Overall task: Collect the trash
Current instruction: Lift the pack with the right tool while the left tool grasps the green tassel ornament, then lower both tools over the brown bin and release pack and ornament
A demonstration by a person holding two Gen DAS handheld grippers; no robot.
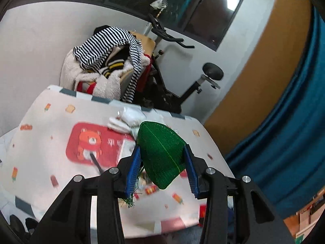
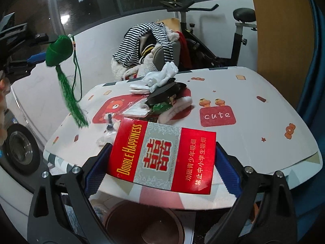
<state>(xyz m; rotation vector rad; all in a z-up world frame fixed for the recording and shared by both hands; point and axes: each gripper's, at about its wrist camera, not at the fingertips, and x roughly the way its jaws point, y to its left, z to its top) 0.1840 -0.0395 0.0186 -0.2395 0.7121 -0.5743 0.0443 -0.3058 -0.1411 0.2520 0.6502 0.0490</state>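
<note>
My left gripper (image 1: 162, 158) is shut on a green woven ornament (image 1: 160, 152) with a tassel and holds it above the table; it also shows in the right wrist view (image 2: 59, 50), its tassel (image 2: 73, 103) hanging down. My right gripper (image 2: 162, 162) is shut on a red cigarette pack (image 2: 162, 156) marked Double Happiness, held over the table's near edge. A pile of trash (image 2: 162, 95) with white tissues, wrappers and dark scraps lies in the middle of the table (image 2: 264, 126).
A chair heaped with striped and fleece clothes (image 2: 146, 46) stands behind the table, beside an exercise bike (image 2: 223, 40). A round brown bin (image 2: 146, 223) sits on the floor below the table's near edge. A blue curtain (image 1: 284, 142) hangs on the right.
</note>
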